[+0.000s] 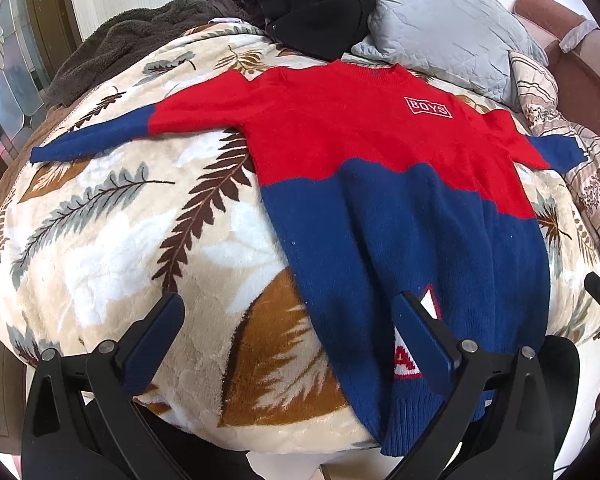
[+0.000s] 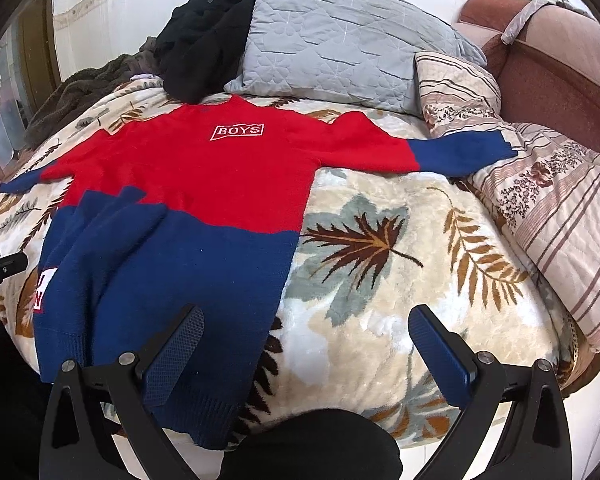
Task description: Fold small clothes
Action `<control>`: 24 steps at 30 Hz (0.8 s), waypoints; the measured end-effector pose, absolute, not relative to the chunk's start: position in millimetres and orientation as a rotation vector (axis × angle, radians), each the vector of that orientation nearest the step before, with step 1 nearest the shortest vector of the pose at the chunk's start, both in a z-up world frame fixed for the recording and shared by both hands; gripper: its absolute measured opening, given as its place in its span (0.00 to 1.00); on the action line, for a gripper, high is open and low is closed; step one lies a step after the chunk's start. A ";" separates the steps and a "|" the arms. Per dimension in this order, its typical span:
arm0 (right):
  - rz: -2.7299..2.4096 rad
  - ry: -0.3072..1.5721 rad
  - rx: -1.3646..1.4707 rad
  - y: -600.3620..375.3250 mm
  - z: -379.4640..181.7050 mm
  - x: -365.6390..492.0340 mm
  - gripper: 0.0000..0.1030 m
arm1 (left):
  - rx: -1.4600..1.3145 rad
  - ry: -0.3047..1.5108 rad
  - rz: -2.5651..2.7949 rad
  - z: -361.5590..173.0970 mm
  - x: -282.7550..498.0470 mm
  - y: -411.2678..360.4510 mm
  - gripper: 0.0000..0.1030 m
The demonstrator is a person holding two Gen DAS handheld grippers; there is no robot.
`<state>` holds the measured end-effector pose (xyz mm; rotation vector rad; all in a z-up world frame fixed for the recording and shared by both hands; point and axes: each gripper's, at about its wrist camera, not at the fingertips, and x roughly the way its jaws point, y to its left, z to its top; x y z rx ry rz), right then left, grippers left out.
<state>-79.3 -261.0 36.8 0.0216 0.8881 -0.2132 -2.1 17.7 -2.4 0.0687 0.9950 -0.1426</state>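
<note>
sweater (image 1: 380,152) lay flat on leaf-print blanket (image 1: 140,220), ahead of both tongs | left gripper (image 1: 288,340) wide open, empty, straddling hem's left edge | right gripper (image 2: 306,344) wide open, empty, straddling its right edge | knit judged soft, light, floppy; pinch hem corners or cuffs

Sweater (image 1: 380,200), matt fuzzy knit; blanket (image 1: 120,240), plush fleece, soft sheen; pillow (image 2: 332,40), smooth quilted cloth

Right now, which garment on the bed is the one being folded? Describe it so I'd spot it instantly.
On the leaf-print blanket covering the bed, below the grey pillow and black clothes heap, a child's sweater lies flat, sleeves out. It alone is red above, blue below, with a white BOYS label.
</note>
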 end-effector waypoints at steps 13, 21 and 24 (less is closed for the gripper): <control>-0.189 0.886 0.046 -262.2 33.9 -85.2 0.99 | 0.079 1.007 -0.149 -4.9 -5.0 13.9 1.00; -0.187 0.895 0.053 -263.0 31.5 -83.3 0.99 | 0.081 1.008 -0.149 -5.9 -4.1 14.2 1.00; -0.193 0.902 0.046 -263.9 29.2 -82.3 0.99 | 0.083 1.012 -0.152 -6.5 -3.2 14.6 1.00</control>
